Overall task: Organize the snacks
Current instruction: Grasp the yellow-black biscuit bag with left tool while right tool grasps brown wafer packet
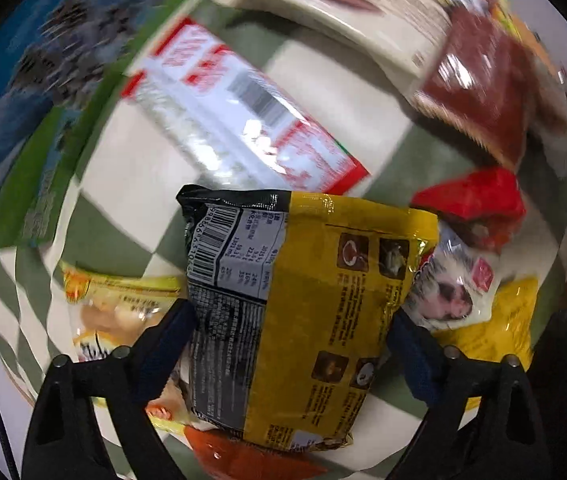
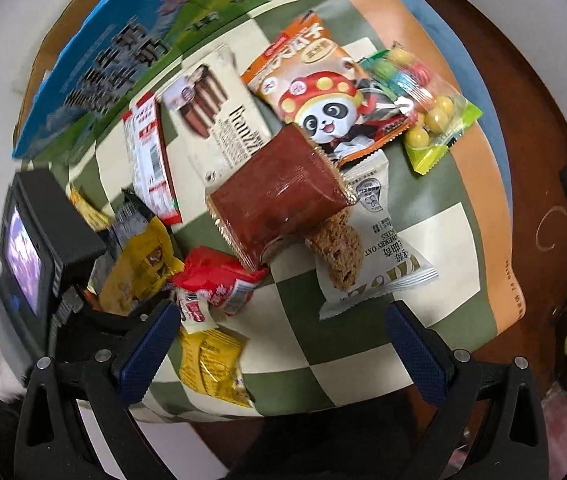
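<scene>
A yellow and black snack packet [image 1: 307,280] lies on the green and cream checkered cloth [image 1: 131,152], on top of other packets. My left gripper [image 1: 291,332] points straight down over it, and both blue pads touch its two long sides, so it is shut on the packet. In the right wrist view the same packet [image 2: 139,272] shows under the left gripper's body [image 2: 47,240]. My right gripper [image 2: 283,344] hangs open above bare cloth [image 2: 303,360], nothing between its fingers. The white oat cookie packet [image 2: 371,248] lies just beyond its fingertips.
Snacks crowd the cloth: a dark red wrapped bar [image 2: 279,196], a panda packet [image 2: 323,100], a candy-ball bag [image 2: 431,108], a cream wafer box [image 2: 219,120], a red and white packet [image 2: 149,160], small red [image 2: 219,280] and yellow [image 2: 211,364] packets. A blue and green carton [image 2: 123,48] stands at the back.
</scene>
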Tool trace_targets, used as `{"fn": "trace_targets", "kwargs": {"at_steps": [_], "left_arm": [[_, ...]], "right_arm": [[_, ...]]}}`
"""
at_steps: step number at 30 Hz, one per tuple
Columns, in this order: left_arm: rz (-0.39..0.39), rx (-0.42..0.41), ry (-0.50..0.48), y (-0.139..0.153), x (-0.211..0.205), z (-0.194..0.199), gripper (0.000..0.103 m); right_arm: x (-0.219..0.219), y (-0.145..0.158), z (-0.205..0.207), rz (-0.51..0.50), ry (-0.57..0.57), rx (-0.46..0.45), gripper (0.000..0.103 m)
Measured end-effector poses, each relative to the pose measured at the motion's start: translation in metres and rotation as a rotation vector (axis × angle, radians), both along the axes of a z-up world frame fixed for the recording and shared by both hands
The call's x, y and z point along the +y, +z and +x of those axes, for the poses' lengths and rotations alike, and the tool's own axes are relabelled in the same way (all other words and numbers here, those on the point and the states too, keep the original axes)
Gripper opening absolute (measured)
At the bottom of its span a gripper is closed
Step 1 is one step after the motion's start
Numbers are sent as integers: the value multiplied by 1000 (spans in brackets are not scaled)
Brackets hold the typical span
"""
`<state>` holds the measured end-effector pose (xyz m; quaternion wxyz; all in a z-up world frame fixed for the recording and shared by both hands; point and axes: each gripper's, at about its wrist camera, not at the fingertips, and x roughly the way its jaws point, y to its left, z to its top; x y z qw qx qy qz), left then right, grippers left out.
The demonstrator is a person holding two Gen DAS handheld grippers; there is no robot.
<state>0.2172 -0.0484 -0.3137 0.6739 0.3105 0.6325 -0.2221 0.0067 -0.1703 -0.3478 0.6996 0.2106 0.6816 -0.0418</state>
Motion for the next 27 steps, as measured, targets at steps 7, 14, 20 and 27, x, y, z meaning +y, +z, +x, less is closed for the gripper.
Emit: {"fn": "trace_targets", "kwargs": {"at_steps": [7,14,20,27], "left_arm": [[-141,60,593,18,61,21,83],[-210,82,732,14,84,13,84],[-106,55,499,7,63,16,85],[-307,139,889,12,97,51,80]], "right_arm": [[-10,-16,29,62,-208,3,92],[5,-41,65,-22,-244,35,67],[38,-49,78,-104,51,105,59],[83,-50,77,-243,499,153,60]]}}
